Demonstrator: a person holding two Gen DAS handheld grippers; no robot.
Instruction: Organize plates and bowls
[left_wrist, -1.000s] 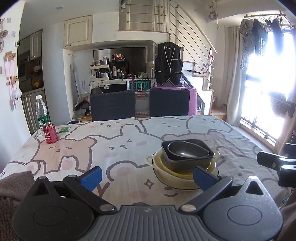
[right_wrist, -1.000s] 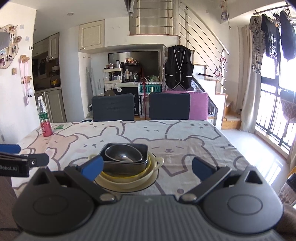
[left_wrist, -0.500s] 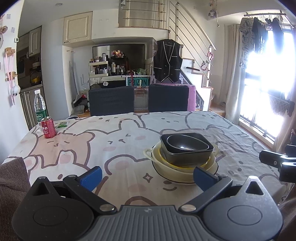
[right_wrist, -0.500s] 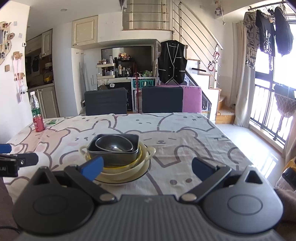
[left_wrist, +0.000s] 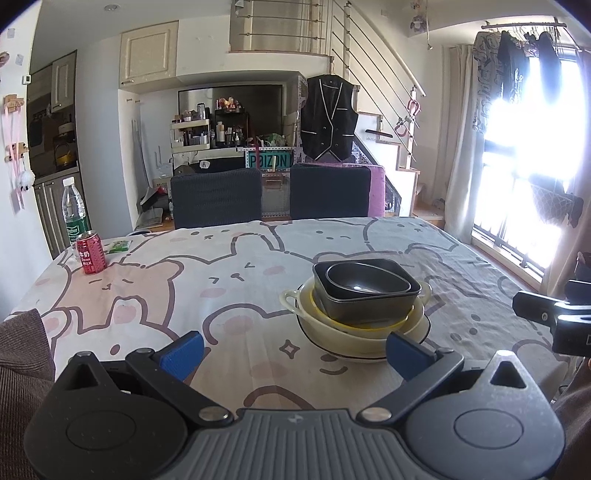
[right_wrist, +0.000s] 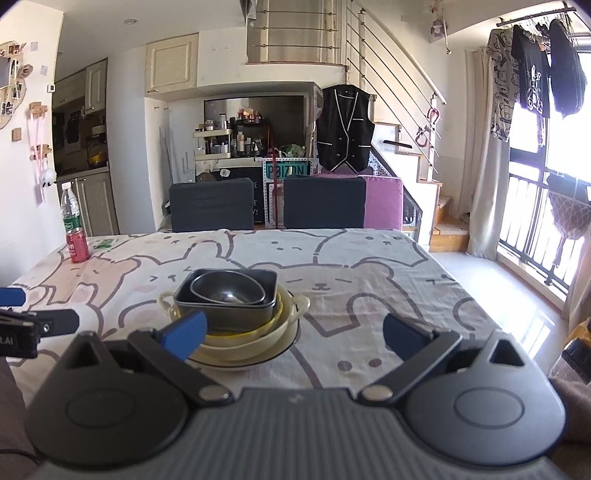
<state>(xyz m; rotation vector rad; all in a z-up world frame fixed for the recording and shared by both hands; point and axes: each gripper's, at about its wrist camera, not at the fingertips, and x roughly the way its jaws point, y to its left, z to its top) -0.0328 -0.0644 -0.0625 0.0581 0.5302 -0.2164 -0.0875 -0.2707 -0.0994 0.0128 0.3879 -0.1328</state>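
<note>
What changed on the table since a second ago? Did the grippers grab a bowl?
No bowl was grabbed. Both the left gripper and the right gripper stayed open and empty, but they pulled back and up a little, so the stack of dishes looks a bit farther off. The stack, the red can and the water bottle kept their places on the tablecloth.
</note>
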